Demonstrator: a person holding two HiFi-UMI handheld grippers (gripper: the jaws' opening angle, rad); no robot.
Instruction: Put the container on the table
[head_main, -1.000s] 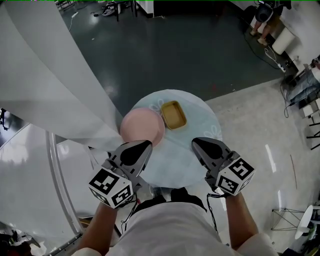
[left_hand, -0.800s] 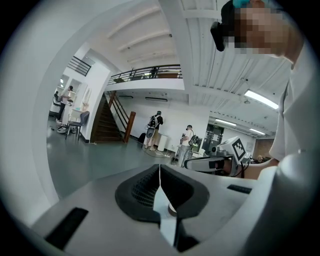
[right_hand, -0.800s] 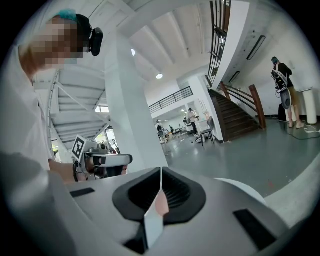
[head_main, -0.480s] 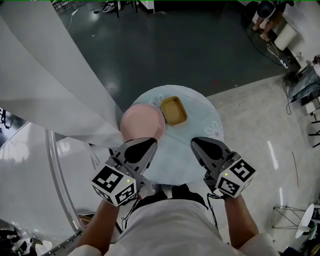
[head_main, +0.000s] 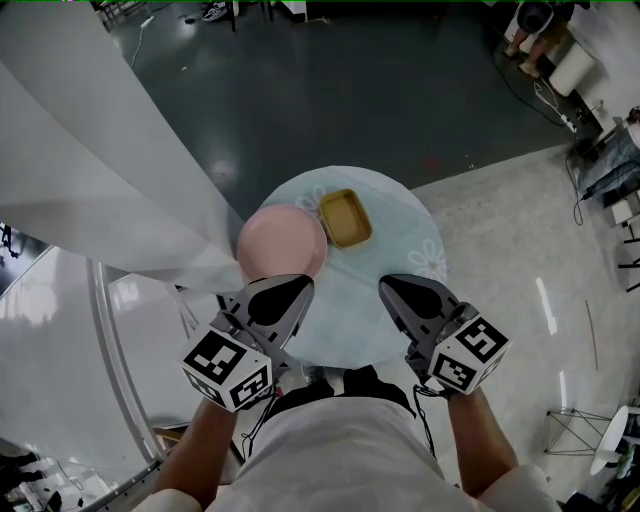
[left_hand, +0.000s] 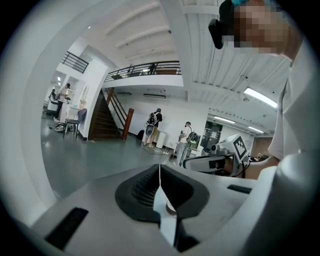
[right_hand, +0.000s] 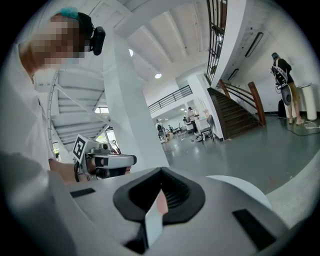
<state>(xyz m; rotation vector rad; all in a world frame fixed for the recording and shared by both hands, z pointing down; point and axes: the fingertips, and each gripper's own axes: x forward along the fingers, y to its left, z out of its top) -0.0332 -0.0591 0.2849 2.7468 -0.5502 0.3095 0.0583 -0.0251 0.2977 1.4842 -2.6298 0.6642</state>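
Observation:
A yellow rectangular container sits on the round pale-blue table, toward its far side. A round pink plate lies just left of it, touching or nearly so. My left gripper and right gripper hover side by side over the table's near edge, short of both items. Both are shut with nothing between the jaws. In the left gripper view the left gripper points out into the hall, and the right gripper shows off to its side. In the right gripper view the right gripper likewise points away from the table.
A big white curved sheet rises at the left, close to the table's left side. Dark floor lies beyond the table, pale floor to the right. A person stands far off at the top right. Stairs and several people are in the hall.
The head view has shifted a little, so table, container and plate sit slightly higher in the picture. Both grippers stay shut and almost still near the table's front edge.

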